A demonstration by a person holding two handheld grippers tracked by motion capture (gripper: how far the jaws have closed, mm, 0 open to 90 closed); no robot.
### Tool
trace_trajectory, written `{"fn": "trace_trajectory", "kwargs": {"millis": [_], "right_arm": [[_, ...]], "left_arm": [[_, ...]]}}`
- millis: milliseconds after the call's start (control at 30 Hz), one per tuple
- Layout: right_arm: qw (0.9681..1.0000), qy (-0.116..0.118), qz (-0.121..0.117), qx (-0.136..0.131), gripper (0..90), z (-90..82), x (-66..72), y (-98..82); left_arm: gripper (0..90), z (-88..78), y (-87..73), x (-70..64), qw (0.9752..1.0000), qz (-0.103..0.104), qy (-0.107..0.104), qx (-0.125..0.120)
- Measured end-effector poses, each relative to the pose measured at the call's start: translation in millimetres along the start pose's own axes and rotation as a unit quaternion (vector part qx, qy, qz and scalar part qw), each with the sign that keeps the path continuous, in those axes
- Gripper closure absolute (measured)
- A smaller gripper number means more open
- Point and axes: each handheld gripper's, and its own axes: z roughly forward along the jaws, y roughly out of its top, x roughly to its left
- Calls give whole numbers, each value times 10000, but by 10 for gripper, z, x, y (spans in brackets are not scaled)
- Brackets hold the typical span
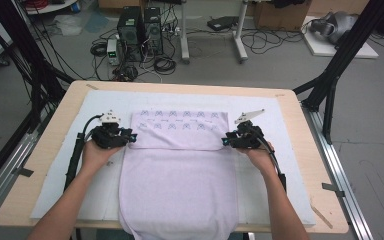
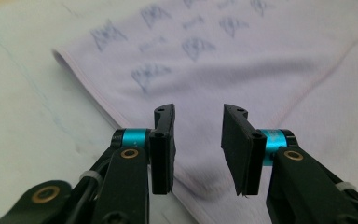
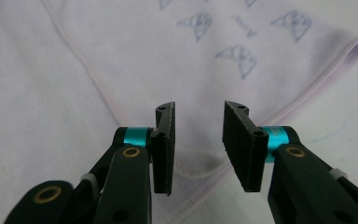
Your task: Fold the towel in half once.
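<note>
Grey workshop floor with computer towers (image 1: 140, 32), tangled cables and a black frame lies beyond a pale wooden table (image 1: 55, 125) covered by a white mat (image 1: 97, 100). On that mat lies a pale lilac towel printed with small blue motifs (image 1: 180, 170); its far part is folded back toward the person, so a printed band (image 1: 180, 127) lies over the plain cloth, and its near end hangs over the table's front edge.

The left gripper (image 1: 130, 137) sits at the left end of that folded band and the right gripper (image 1: 226, 141) at the right end. Each gripper's jaws stand partly apart, with nothing pinched between them. In the left gripper view the black jaws are just over the towel's hemmed side edge (image 2: 98, 100); in the right gripper view they are over the hem (image 3: 200, 179) on the other side.

The step in hand looks like taking both side edges for the next fold. To do it well, each pair of jaws should straddle the hem and catch both layers, at matching spots on the two sides, so the fold line lifts level. A bite on the top layer alone would likely pull the fold open.

Nothing stands in the way on the mat. The cables (image 1: 75, 155) trailing from the grippers run back along the forearms, away from the cloth.
</note>
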Motion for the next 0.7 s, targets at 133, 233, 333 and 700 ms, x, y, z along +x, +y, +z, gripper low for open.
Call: {"fn": "trace_trajectory", "kwargs": {"millis": [133, 233, 333, 700], "right_arm": [[9999, -30, 48, 143, 631, 69, 14, -109], [9999, -13, 121, 30, 648, 91, 6, -162], [9999, -74, 149, 17, 781, 90, 21, -175], [9994, 44, 71, -349, 876, -131, 77, -114]], "left_arm": [[632, 56, -81, -42, 9993, 144, -129, 311], [684, 76, -77, -49, 9990, 227, -90, 365], [827, 73, -74, -52, 9990, 256, -66, 372], [866, -182, 7, -59, 9998, 140, -70, -113]]}}
